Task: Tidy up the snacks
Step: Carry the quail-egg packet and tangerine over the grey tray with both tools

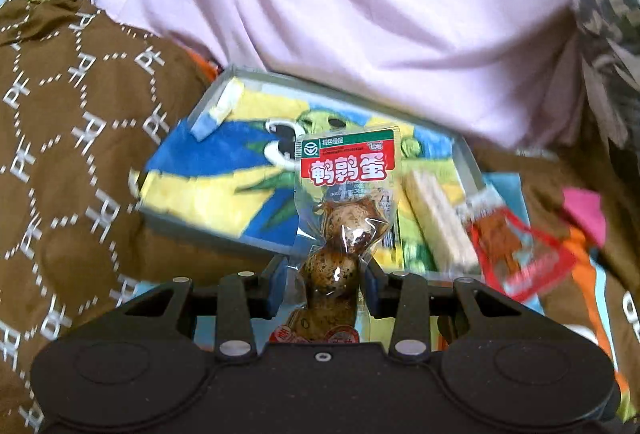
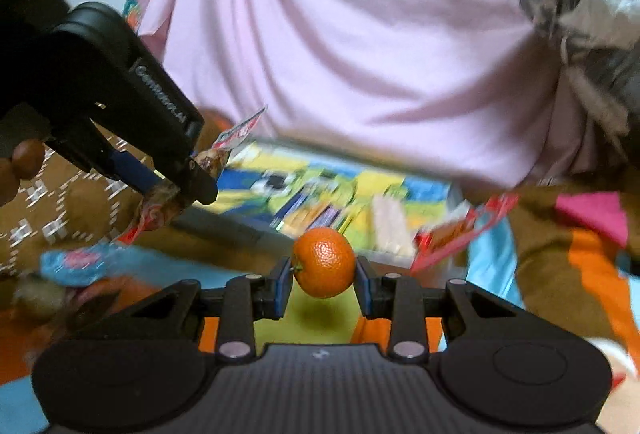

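Left of the tray (image 1: 466,160), over the brown patterned quilt (image 1: 72,122), the left gripper (image 1: 324,284) is clamped on a clear packet of quail eggs (image 1: 344,194). The pads grip the lower egg. The packet's long axis runs forward along the fingers, its red label end farthest from the gripper and pointing over the tray's near edge. In the right wrist view the same gripper (image 2: 180,186) enters from the left, the packet (image 2: 224,150) jutting toward the tray (image 2: 450,194).

Before the tray's near edge, the right gripper (image 2: 322,280) is clamped on a mandarin orange (image 2: 324,262), one pad on each side, the stem toward the left pad. The orange hangs clear of the bedding.

Inside the tray, on its cartoon liner, a pale wafer bar (image 1: 436,218) lies lengthwise near the right wall. A red snack packet (image 1: 520,254) lies at the tray's near right corner.

Judgement: the tray lies straight ahead of both grippers. The left gripper appears nearer, so its packet is the likelier first deposit; the open liner area left of the wafer bar suits it.
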{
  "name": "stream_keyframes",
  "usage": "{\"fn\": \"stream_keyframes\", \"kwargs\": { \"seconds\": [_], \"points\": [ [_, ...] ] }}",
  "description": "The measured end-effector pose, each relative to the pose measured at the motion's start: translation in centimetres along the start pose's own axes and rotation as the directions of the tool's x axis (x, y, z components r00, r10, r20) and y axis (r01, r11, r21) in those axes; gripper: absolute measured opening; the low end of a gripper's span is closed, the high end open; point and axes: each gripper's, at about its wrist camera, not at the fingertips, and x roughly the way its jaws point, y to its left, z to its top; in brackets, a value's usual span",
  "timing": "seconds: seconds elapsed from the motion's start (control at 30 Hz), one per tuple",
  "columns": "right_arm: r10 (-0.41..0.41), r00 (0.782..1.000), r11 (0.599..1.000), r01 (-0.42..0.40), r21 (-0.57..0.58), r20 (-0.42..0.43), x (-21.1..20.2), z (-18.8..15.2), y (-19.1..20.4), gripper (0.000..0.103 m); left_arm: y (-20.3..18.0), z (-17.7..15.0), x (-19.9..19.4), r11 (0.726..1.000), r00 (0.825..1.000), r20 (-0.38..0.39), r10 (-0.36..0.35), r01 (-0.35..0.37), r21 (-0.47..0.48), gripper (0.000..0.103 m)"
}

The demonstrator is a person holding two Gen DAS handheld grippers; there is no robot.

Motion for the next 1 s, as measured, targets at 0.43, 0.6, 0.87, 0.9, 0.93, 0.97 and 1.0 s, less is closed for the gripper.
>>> {"fn": "stream_keyframes", "kwargs": {
  "seconds": [0.43, 0.6, 0.87, 0.9, 0.93, 0.97, 1.0],
  "points": [
    [-0.033, 0.999, 0.999, 0.031, 0.032, 0.042, 5.0, 1.6, 0.0, 0.037, -0.7, 4.0, 6.1, 0.997, 0.997, 0.037, 0.068, -0.066, -0.047, 0.041],
    [-0.038, 0.999, 0.996, 0.038, 0.079, 0.000, 6.3, 1.1, -0.3, 0.037, -0.7, 4.3, 7.8, 0.993, 0.994, 0.043, 0.100, -0.098, -0.061, 0.041],
    [-0.036, 0.999, 0.994, 0.040, 0.097, -0.041, 6.8, 0.6, -0.5, 0.037, -1.3, 4.0, 9.4, 0.991, 0.992, 0.024, 0.122, -0.121, -0.055, 0.041],
    [-0.037, 0.998, 0.994, 0.041, 0.099, -0.043, 6.7, 0.6, -0.5, 0.037, -1.4, 4.0, 9.6, 0.991, 0.992, 0.021, 0.126, -0.125, -0.052, 0.041],
    [-0.037, 0.998, 0.994, 0.042, 0.101, -0.046, 6.7, 0.6, -0.5, 0.037, -1.4, 3.9, 9.7, 0.991, 0.991, 0.019, 0.129, -0.128, -0.049, 0.042],
    [-0.038, 0.998, 0.994, 0.043, 0.102, -0.048, 6.8, 0.6, -0.6, 0.037, -1.4, 3.9, 9.7, 0.991, 0.991, 0.018, 0.129, -0.128, -0.049, 0.042],
    [-0.039, 0.998, 0.994, 0.044, 0.103, -0.050, 6.8, 0.6, -0.6, 0.037, -1.4, 3.9, 9.8, 0.990, 0.991, 0.016, 0.130, -0.130, -0.050, 0.042]
  ]
}}
